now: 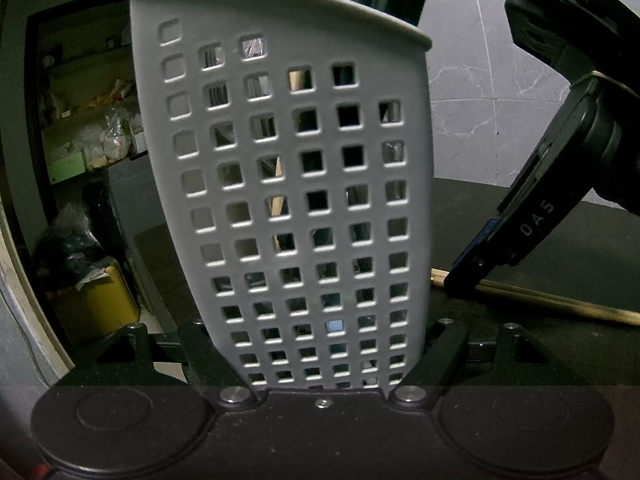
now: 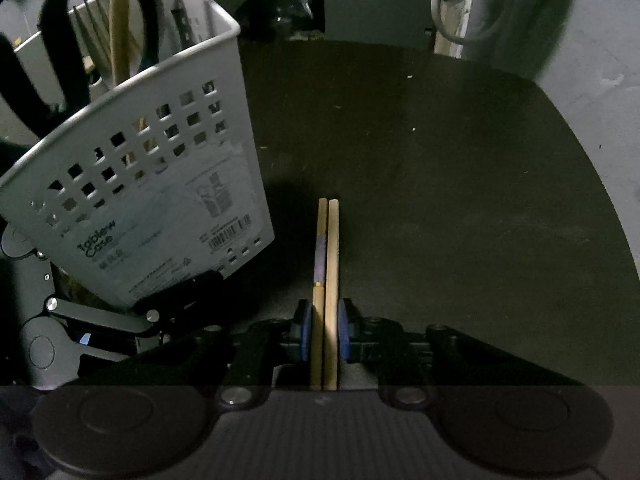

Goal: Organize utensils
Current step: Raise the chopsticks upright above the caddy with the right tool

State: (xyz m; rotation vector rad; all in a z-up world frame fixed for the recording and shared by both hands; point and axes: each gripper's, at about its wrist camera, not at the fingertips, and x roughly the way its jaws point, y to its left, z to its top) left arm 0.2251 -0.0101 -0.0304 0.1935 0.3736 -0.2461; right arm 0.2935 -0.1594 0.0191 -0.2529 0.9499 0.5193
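The left gripper (image 1: 324,360) holds the caddy (image 1: 280,184), a white perforated plastic bin, by its lower end, with one finger set against each side wall; the jaws stand as wide as the caddy. The caddy stands near the left edge of the table (image 2: 440,184) and leans slightly. It already contains several utensils, among them a black-handled tool (image 2: 108,12), a fork and a wooden handle. The right gripper (image 2: 324,332) has its blue pads (image 2: 306,332) closed narrow around a pair of chopsticks (image 2: 329,264), which lie side by side and parallel, pointing away from the camera over the middle of the table, just right of the caddy. In the left wrist view the chopsticks (image 1: 560,302) appear low, close to the tabletop; whether their far ends touch it cannot be told. No other loose utensil shows on the table. The chopsticks are judged light, stiff and smooth, so each can slide or roll against the other under a loose grip. The hold is near the thick end, which leaves a long free length that can swing. A firm, square pinch across both sticks at once is advised, with the tips guided into the open top. The caddy is light, thin-walled plastic and tips readily; the left hold steadies it for insertion.
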